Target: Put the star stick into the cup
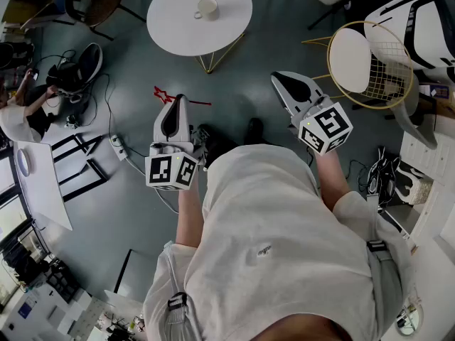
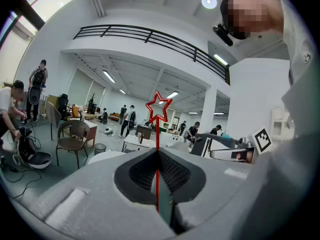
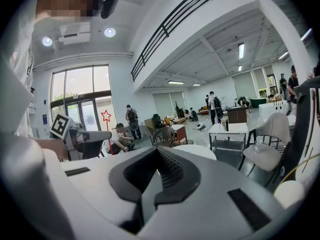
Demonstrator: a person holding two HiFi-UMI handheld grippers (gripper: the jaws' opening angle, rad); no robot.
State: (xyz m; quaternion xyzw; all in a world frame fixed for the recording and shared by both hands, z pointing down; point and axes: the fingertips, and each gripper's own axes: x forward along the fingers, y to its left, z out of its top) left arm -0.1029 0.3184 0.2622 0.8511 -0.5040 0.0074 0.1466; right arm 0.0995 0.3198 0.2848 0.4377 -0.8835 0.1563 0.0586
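The star stick is a thin red rod with an outlined red star at its tip. My left gripper is shut on the rod, and in the left gripper view the star stands above the jaws. A white cup sits on the round white table, ahead of both grippers and apart from them. My right gripper is held to the right at about the same height, its jaws shut with nothing between them. The right gripper view also shows the left gripper with the star.
A wire chair with a yellow frame stands at the right. At the left a person sits near cables and a black chair. White boards lie on the floor at the left. More people and desks are far off.
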